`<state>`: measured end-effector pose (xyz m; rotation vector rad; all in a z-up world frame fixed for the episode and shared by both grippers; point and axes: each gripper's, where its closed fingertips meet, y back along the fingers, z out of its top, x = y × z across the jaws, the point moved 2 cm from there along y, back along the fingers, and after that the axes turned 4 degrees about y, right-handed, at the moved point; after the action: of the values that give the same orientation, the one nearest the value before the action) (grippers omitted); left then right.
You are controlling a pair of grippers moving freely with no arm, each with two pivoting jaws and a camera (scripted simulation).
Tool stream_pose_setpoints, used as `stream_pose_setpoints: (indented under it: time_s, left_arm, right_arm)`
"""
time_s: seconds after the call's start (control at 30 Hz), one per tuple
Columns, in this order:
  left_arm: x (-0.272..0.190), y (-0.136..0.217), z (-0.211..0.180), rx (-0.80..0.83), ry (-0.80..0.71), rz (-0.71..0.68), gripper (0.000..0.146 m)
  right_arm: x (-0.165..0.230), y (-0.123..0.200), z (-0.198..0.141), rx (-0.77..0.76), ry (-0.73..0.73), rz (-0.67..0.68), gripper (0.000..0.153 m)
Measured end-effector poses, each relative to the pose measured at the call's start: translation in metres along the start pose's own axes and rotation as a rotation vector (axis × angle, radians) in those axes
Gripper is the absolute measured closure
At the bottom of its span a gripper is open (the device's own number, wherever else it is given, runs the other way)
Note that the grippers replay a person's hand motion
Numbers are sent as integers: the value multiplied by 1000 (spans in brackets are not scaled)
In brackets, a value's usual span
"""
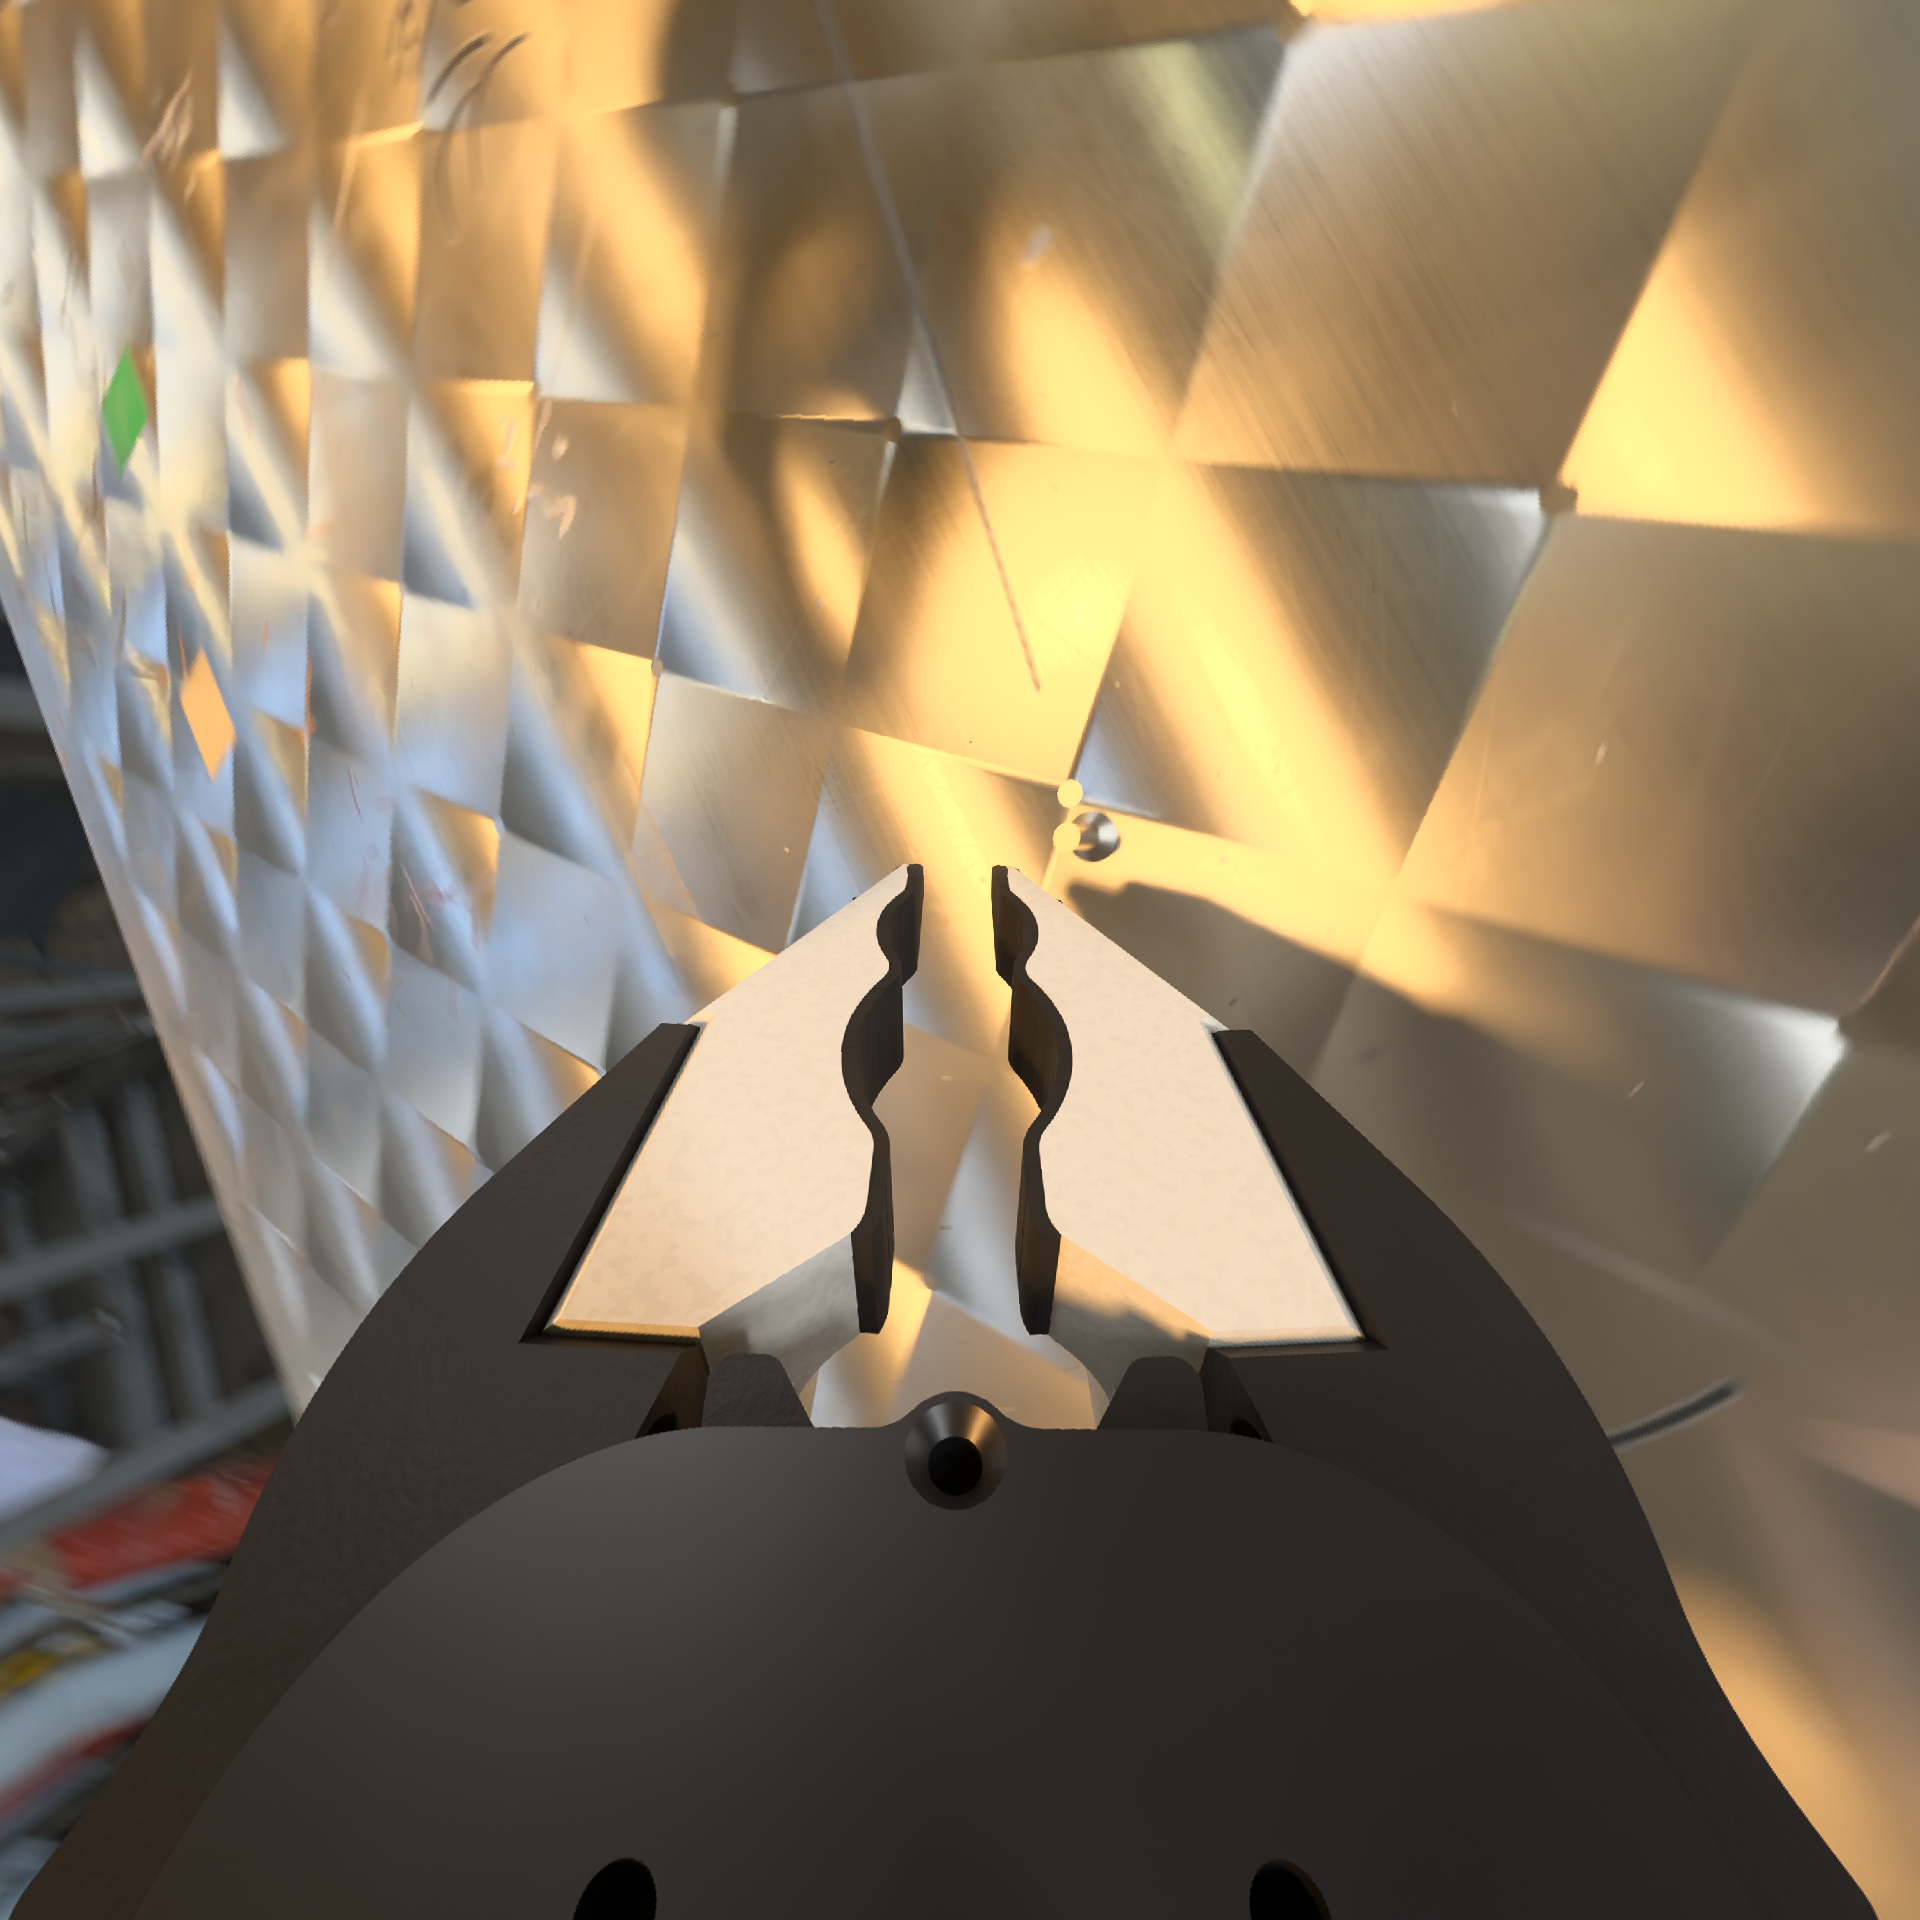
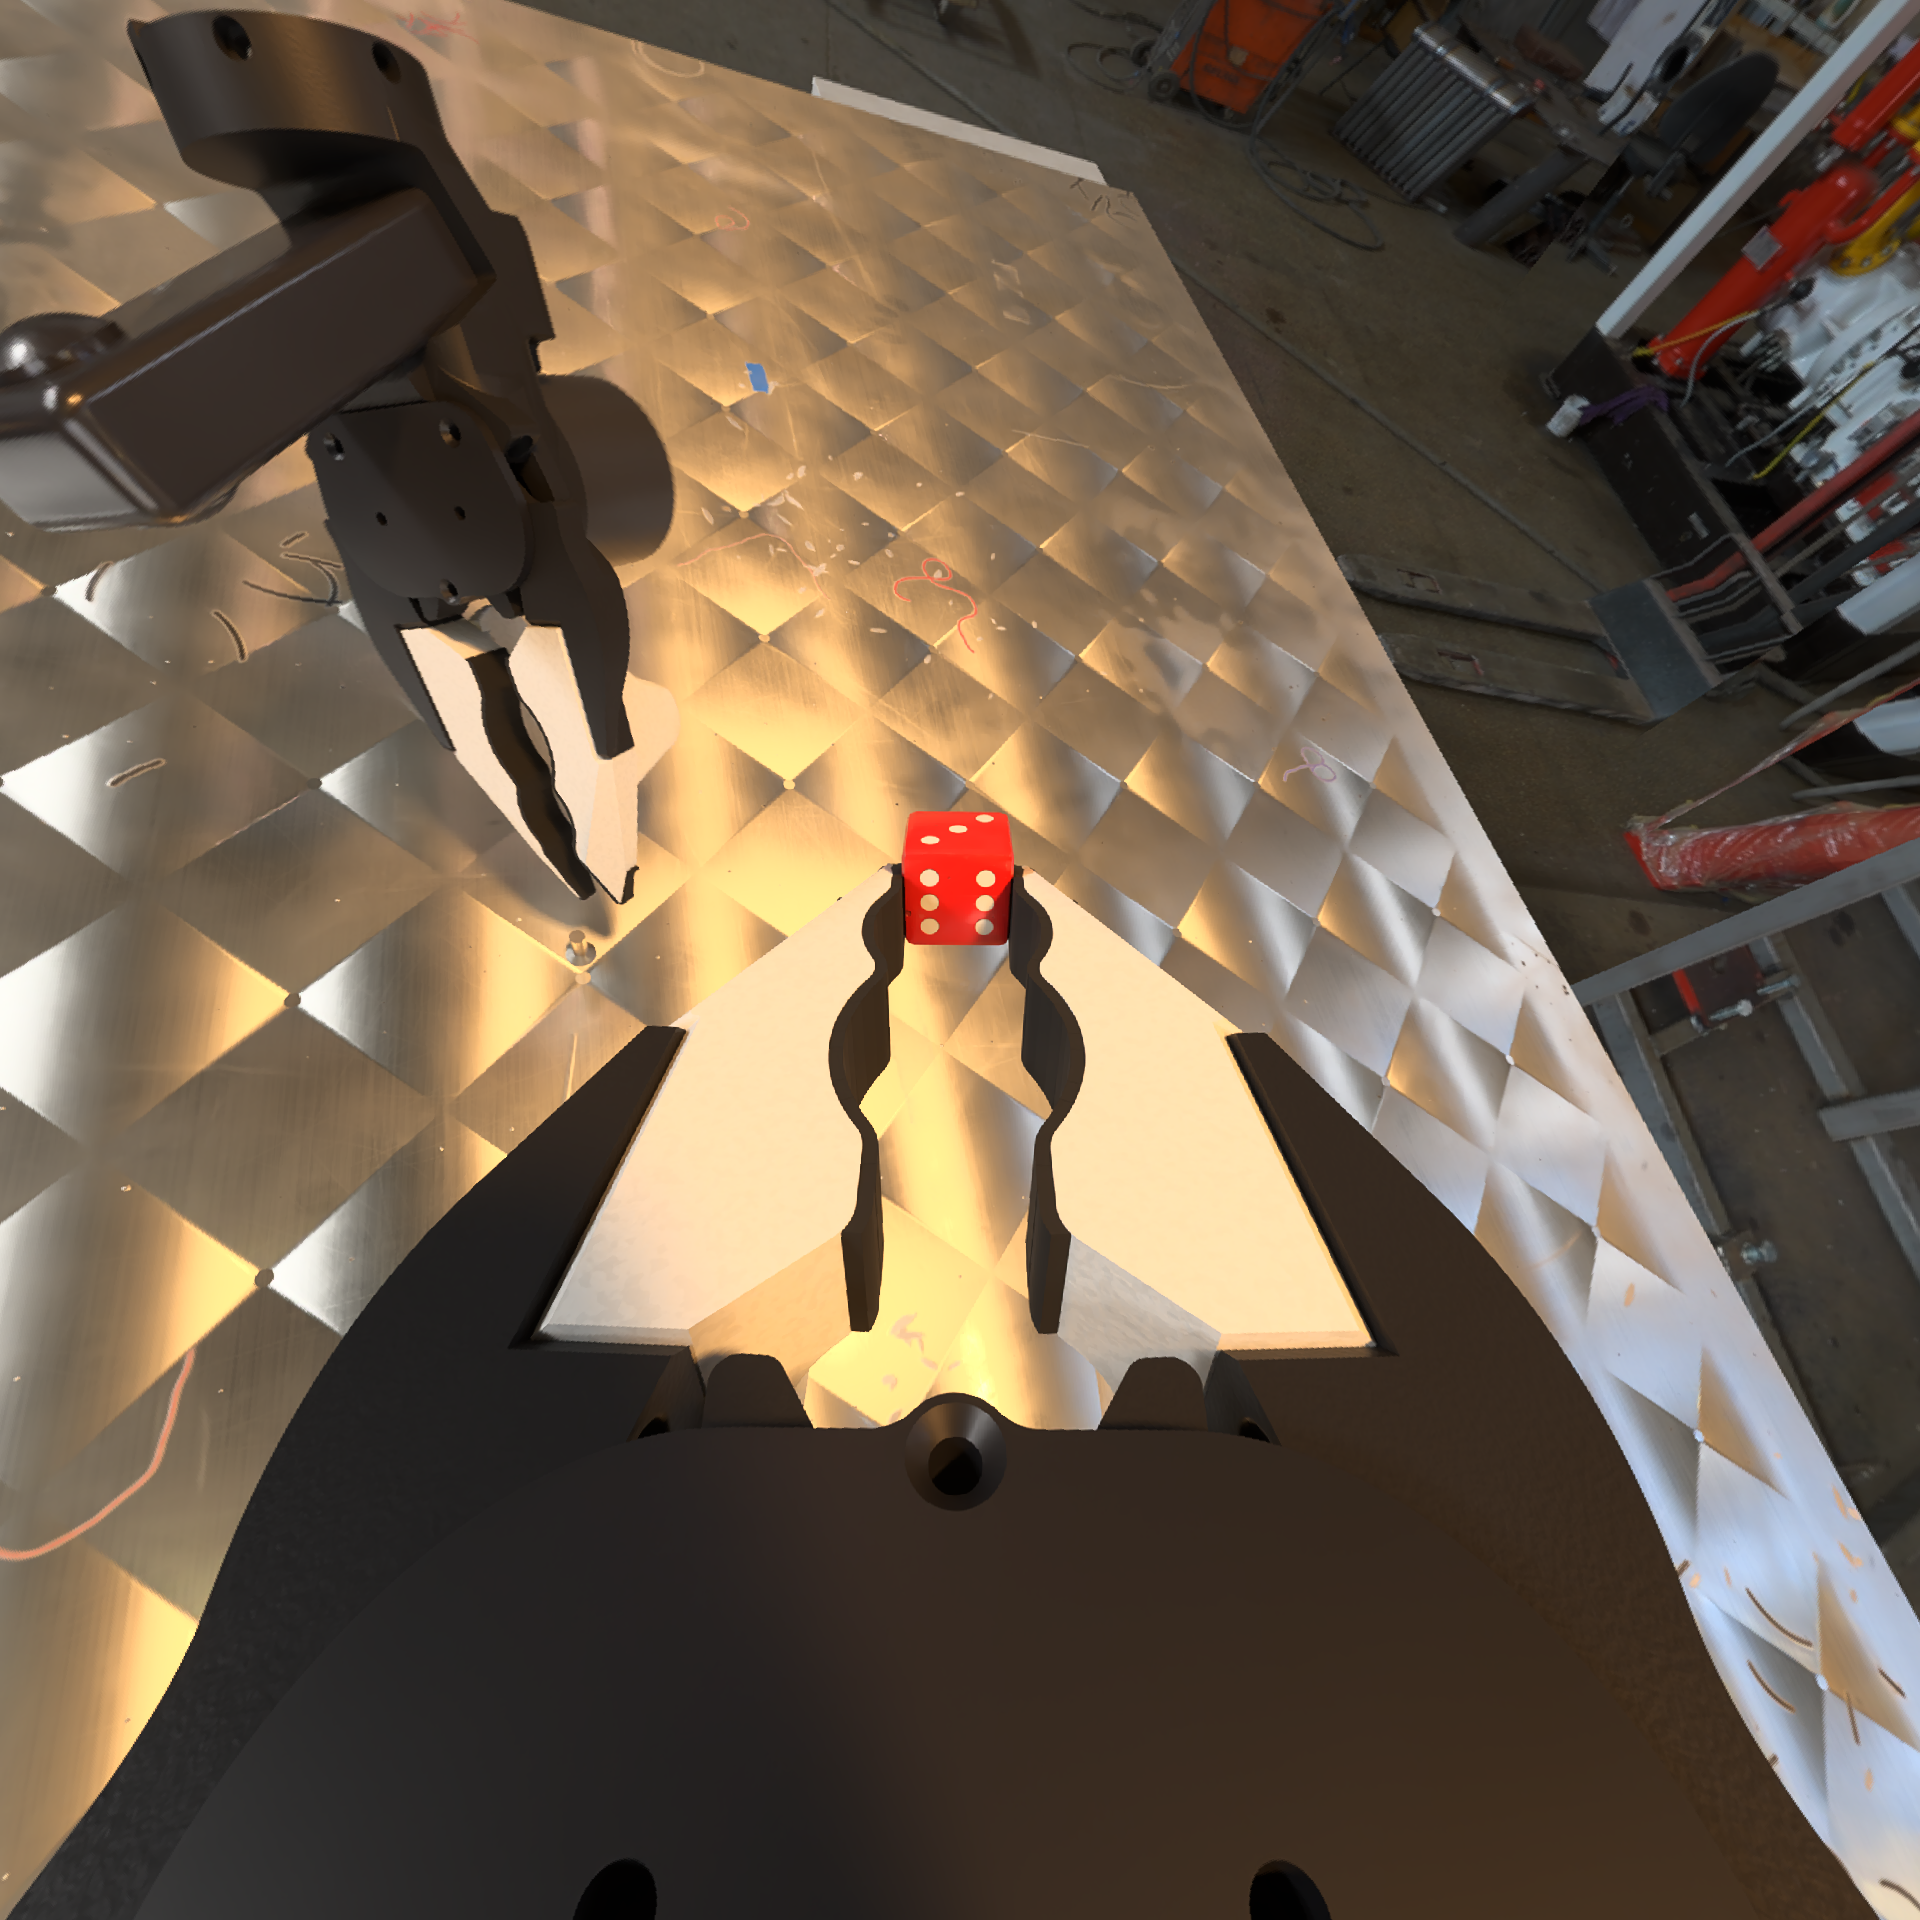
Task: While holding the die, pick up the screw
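My right gripper (image 2: pixel 956 883) is shut on a red die (image 2: pixel 957 878) with white pips, held at the fingertips above the metal table. A small silver screw (image 1: pixel 1091 834) stands head-up on the table just right of and beyond my left gripper's tips. My left gripper (image 1: pixel 956 873) is slightly open and empty, pointing down close to the table. In the right wrist view the left gripper (image 2: pixel 613 894) hangs at the left, its tips just above the screw (image 2: pixel 580 948).
The table (image 2: pixel 1039 520) is a shiny metal sheet with a diamond pattern; its right edge runs diagonally in the right wrist view. Workshop clutter and red machinery (image 2: pixel 1766 260) lie beyond it. Small green (image 1: pixel 123 405) and orange (image 1: pixel 208 712) marks sit on the sheet far left.
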<state>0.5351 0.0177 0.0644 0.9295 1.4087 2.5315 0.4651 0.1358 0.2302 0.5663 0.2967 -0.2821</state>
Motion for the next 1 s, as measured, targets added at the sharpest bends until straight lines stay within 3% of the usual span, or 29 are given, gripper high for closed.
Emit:
stream_pose_setpoints:
  time_s: [0.07,0.13,0.33,0.53,0.83,1.0]
  left_arm:
    - [3,-3,1,39,-158,-52,133]
    - [-1,-8,2,69,-213,-152,132]
    - [-8,-15,-1,122,46,-387,132]
    - [-11,-18,-12,101,325,-363,126]
    - [-26,-23,-13,66,423,-332,132]
    - [-40,-20,-2,29,438,-388,131]
  right_arm:
    - [0,-2,-1,8,-2,4,134]
    - [0,-3,-2,22,-2,3,134]
    - [0,-3,-5,28,-7,3,134]
    - [-1,-1,-4,18,-8,7,134]
    - [1,1,-1,11,2,4,134]
    - [1,0,-1,8,1,4,134]
